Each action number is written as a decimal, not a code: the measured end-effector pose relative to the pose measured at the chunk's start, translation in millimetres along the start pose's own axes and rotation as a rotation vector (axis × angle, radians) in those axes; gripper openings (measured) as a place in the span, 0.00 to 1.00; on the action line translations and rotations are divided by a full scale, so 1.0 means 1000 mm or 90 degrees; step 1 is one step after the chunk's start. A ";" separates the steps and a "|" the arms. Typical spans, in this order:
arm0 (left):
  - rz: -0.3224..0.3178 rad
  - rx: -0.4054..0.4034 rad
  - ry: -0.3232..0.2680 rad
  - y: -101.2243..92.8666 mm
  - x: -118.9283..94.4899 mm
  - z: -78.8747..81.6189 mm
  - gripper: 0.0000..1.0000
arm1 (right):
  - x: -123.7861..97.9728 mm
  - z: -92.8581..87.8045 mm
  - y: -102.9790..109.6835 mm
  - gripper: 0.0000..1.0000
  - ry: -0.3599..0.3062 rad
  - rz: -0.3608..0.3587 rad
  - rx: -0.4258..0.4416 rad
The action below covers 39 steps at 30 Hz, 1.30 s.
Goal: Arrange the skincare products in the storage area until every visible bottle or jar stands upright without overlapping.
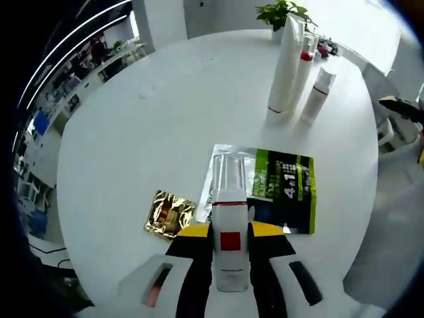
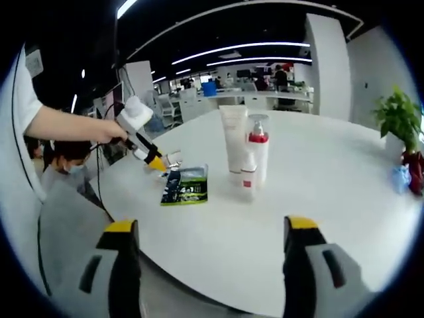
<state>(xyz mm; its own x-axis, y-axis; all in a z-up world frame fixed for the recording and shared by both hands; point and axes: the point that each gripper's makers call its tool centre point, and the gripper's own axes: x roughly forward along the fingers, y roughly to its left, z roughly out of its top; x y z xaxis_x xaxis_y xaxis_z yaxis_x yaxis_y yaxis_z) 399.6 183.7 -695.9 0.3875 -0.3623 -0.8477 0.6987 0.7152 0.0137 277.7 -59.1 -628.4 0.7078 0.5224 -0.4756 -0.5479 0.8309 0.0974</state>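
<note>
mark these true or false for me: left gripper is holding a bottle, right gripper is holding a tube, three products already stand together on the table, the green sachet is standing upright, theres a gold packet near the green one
1. The left gripper holds a bottle. True: it is shut on the white bottle with a clear cap.
2. The right gripper holds a tube. False: it is open with nothing between its fingers.
3. Three products stand together. True: the tall tube, the red-collared bottle and the small bottle are upright on the table.
4. The green sachet stands upright. False: it lies flat.
5. A gold packet lies near it. True.
</note>
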 end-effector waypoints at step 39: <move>0.042 -0.040 -0.267 -0.087 -0.098 0.055 0.17 | 0.001 0.001 0.009 0.85 0.013 0.028 0.044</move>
<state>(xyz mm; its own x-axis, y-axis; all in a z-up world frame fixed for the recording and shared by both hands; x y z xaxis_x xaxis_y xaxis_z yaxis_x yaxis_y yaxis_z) 334.2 124.0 -584.9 0.6501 -0.5174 -0.5565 0.6314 0.7753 0.0167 274.0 -50.7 -627.6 0.6737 0.5558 -0.4870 -0.5462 0.8184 0.1785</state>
